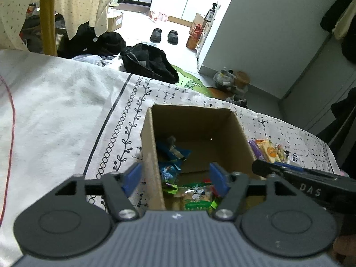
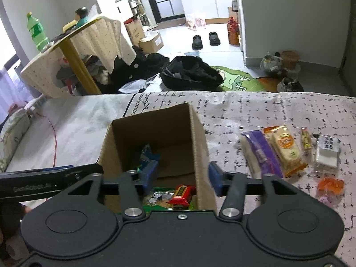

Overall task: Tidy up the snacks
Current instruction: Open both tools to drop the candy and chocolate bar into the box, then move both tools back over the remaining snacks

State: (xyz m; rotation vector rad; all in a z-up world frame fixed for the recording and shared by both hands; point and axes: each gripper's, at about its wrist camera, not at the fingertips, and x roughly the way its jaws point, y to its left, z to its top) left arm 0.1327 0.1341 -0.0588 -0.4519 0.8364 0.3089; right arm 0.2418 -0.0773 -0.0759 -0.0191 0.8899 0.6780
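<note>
Our left gripper (image 1: 175, 175) and right gripper (image 2: 181, 174) both hang with fingers wide, holding nothing, over the cardboard box (image 2: 198, 133) of snacks (image 2: 182, 194).

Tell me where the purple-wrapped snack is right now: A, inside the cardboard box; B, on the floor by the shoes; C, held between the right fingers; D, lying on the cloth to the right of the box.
D: in the right wrist view the purple-wrapped snack lies on the patterned cloth, right of the cardboard box, beside other packets.
</note>
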